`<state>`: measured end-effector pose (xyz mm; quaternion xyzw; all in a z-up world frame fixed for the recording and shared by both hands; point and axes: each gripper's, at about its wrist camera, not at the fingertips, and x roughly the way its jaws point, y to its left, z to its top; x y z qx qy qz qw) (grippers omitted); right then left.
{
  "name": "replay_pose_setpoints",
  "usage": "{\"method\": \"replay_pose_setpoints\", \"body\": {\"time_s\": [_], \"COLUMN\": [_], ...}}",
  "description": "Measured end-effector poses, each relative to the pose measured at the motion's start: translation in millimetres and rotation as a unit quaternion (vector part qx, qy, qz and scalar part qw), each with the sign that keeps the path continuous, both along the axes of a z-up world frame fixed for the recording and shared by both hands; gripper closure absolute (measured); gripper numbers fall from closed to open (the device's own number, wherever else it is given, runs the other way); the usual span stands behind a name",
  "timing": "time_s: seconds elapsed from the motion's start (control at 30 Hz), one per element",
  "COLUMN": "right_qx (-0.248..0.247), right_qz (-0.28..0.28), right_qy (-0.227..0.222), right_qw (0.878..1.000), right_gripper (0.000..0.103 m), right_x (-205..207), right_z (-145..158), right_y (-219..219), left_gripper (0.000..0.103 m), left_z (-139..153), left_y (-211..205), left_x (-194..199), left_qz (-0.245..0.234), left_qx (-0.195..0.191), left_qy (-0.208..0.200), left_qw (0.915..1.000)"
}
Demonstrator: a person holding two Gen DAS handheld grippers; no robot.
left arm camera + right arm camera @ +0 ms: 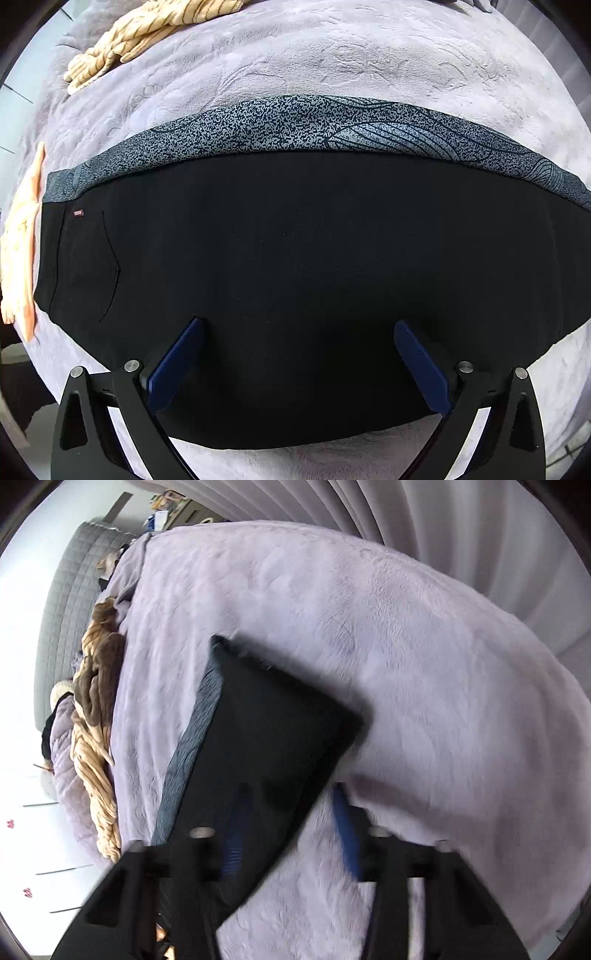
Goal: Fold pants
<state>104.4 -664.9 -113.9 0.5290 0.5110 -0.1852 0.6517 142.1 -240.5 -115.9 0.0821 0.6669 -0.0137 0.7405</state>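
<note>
We hover our left gripper, fingers spread, over the black pants lying flat; our right gripper, spread too, empty, awaiting a fold.

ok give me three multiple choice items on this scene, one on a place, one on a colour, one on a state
1. Where do the pants lie?
A. on the lilac blanket
B. on a wooden floor
C. in a basket

2. What colour is the patterned band along the pants' far edge?
A. red
B. grey
C. yellow

3. How is the left gripper?
A. shut on the pants
B. shut on the blanket
C. open over the pants

Answers:
1 A, blanket shows all round the pants.
2 B, the band is grey with dark speckles.
3 C, its blue fingers stand wide apart with nothing pinched between them.
</note>
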Motion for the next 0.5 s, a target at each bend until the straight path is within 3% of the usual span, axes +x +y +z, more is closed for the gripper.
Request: {"method": "replay_pose_setpoints", "body": {"time_s": [0.1,0.17,0.27,0.4,0.5], "right_qx": [-0.019,-0.041,0.003,0.021,0.024], "right_qz": [0.027,0.035,0.002,0.013,0.019], "right_qy": [-0.004,0.017,0.001,-0.034,-0.051], "right_qw": [0.999,0.998,1.0,0.999,0.998], "right_gripper": [0.09,0.091,0.089,0.052,0.05], "right_x": [0.7,-10.3,-25.9,-33.0,-33.6], "right_z": [1.7,-4.4,-18.8,-9.8,-9.7], "right_y": [-2.7,-3.4,-12.3,-15.6,-15.6], "left_gripper": [0.0,0.0,0.0,0.0,0.0], "left_z": [-4.8,-7.5,8.1,40.0,36.4], "left_y": [-8.3,-13.5,-22.4,-51.6,-92.4], "left_x": [-1.7,3.3,12.1,20.1,40.1], "left_qz": [-0.022,-0.03,-0.045,-0.068,-0.092], "left_qx": [0.014,0.025,0.045,-0.013,-0.024], "left_qy": [-0.003,0.009,0.008,-0.025,-0.043], "left_qw": [0.9997,0.9992,0.998,0.9973,0.9946]}}
